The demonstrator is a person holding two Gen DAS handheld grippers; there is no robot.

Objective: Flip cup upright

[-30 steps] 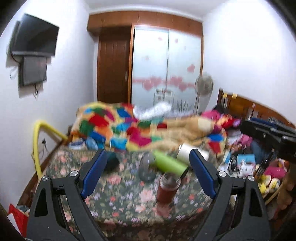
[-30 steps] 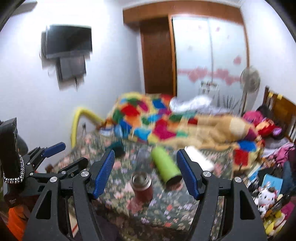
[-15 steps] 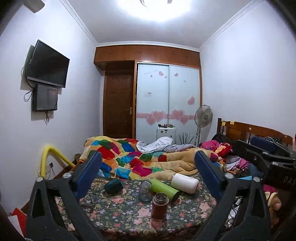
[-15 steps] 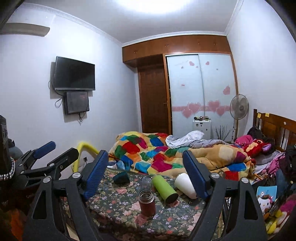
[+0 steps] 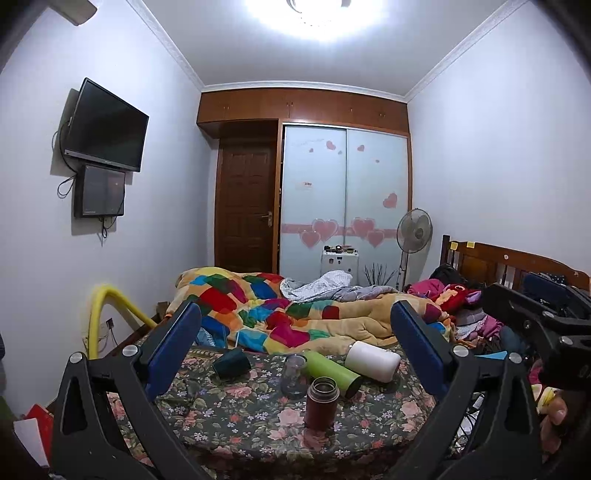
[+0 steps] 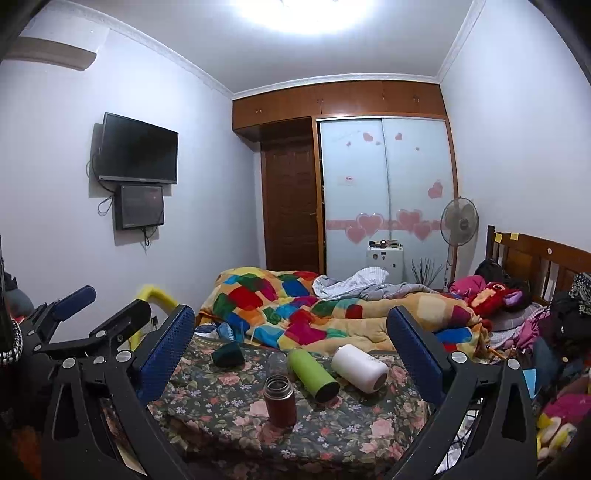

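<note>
presently both the left tongs [image 5: 295,341] and right tongs [image 6: 291,338] are held wide and empty; the dark green cup [image 5: 232,362], lying sideways on the floral tabletop [image 5: 258,413], should be approached low and gripped across its wall.

A ceiling lamp [image 5: 317,14] at the top of both views is blown out to a white glare and lights the room brightly and evenly. Both pictures are sharp, without motion blur. Fisheye distortion bows the walls, and the corners fall into dark vignette; the television [image 6: 138,149] casts a soft shadow on the wall.
</note>
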